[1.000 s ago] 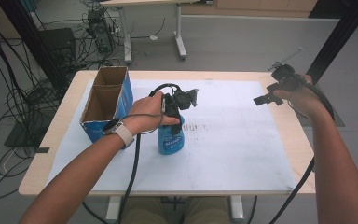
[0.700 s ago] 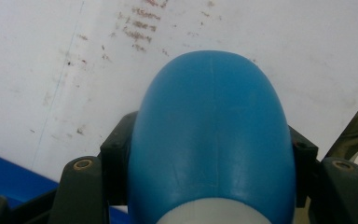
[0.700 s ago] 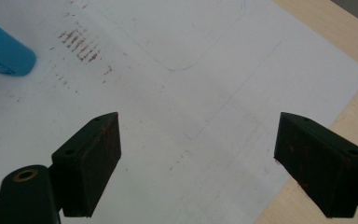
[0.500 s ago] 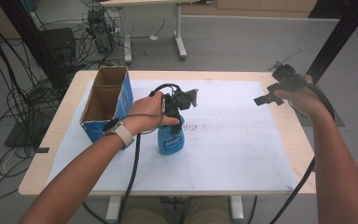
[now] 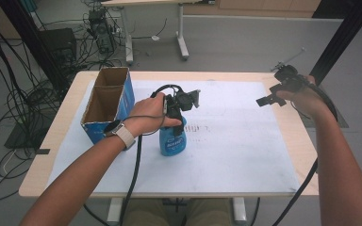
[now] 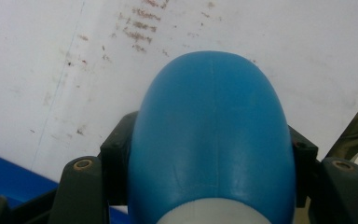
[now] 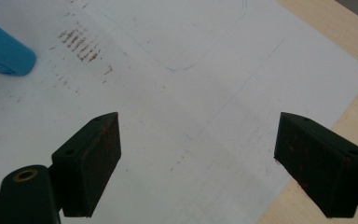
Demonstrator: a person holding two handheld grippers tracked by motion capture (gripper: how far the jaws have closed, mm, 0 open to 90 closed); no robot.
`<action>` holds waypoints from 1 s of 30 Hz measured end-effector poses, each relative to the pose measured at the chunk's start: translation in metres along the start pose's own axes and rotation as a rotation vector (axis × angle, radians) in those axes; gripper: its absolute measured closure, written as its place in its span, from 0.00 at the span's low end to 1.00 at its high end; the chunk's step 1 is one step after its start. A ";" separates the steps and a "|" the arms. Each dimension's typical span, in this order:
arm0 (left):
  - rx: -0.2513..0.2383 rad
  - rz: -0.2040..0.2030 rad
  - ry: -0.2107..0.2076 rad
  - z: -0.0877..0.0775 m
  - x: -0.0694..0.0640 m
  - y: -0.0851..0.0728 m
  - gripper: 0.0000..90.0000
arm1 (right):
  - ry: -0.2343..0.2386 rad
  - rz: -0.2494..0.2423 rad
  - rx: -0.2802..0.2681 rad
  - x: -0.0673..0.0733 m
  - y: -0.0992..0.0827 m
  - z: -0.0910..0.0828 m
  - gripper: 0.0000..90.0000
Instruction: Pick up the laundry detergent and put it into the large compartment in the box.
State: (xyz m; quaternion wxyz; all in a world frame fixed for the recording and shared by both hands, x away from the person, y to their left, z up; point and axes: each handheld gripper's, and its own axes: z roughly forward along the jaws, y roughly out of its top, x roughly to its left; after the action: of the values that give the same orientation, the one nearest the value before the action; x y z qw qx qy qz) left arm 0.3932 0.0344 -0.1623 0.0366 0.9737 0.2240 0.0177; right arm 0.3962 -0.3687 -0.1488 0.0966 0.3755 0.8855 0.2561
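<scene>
One blue bottle point(image 5: 173, 141), standing on one white sheet point(image 5: 235, 141). One open cardboard box point(image 5: 107, 104), split into two compartments. One wooden table point(image 5: 52, 136). Two grippers: left gripper point(image 5: 181, 106) and right gripper point(image 5: 275, 94), each with two black jaws. Two forearms, and one watch point(image 5: 120, 134) on the left wrist.
</scene>
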 end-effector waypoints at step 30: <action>-0.004 0.007 -0.001 0.000 0.000 -0.001 0.42 | -0.006 0.003 -0.007 -0.001 -0.005 -0.005 0.16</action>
State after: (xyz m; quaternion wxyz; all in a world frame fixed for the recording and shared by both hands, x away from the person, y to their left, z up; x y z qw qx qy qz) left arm 0.3924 0.0355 -0.1623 0.0386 0.9744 0.2206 0.0177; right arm 0.3918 -0.3741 -0.1475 0.1002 0.3770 0.8838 0.2584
